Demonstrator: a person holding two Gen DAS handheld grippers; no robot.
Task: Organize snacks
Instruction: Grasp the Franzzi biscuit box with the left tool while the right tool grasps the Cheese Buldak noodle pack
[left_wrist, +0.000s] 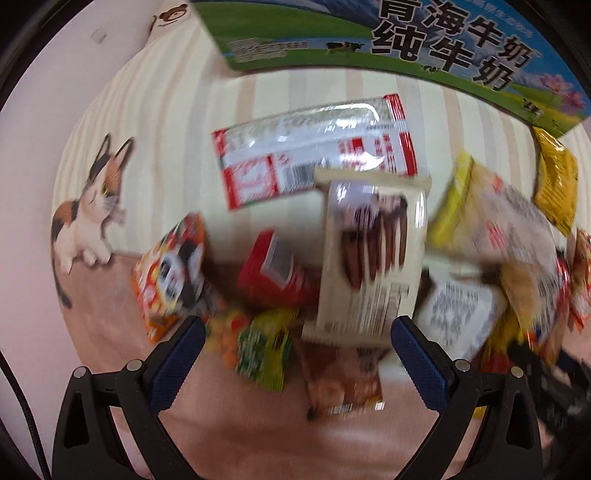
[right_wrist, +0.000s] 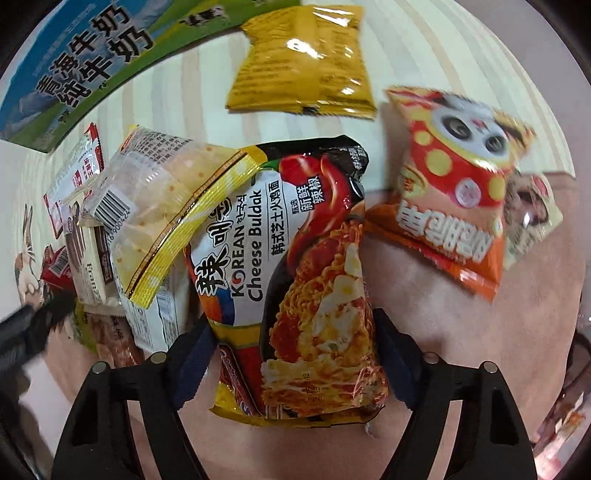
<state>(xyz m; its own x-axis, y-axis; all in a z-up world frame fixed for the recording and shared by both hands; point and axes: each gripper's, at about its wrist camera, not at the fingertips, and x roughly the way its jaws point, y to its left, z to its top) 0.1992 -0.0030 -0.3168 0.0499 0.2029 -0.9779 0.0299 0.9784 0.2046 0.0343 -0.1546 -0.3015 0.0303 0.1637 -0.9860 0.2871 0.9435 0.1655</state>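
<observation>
At the far left of the left wrist view, a cartoon cat print (left_wrist: 90, 206) marks the striped cloth (left_wrist: 177, 122), and a milk carton (left_wrist: 369, 40) lies along the top. Below it the snacks sit in a loose heap: an orange panda bag (left_wrist: 171, 273), a red packet (left_wrist: 273, 269), a red-and-white wrapper (left_wrist: 314, 147) and a cream pack of chocolate sticks (left_wrist: 373, 258). The left gripper (left_wrist: 295, 343) hangs over this heap with its fingers wide apart and nothing between the pads; the chocolate-stick pack lies just ahead of the gap.

In the right wrist view, a clear cracker bag (right_wrist: 162, 206) overlaps the left edge of a noodle packet (right_wrist: 295, 280), with a yellow bag (right_wrist: 306, 59) and a second panda bag (right_wrist: 454, 192) beyond. The right gripper (right_wrist: 295, 358) straddles the noodle packet, one finger at each side, close against its edges; whether the pads already press I cannot tell.

The risk, as I judge it: the cracker bag rests partly on the noodle packet, so a lift could drag it along or tip the heap. A squeeze across a puffy packet may also slip or crush the noodles.
</observation>
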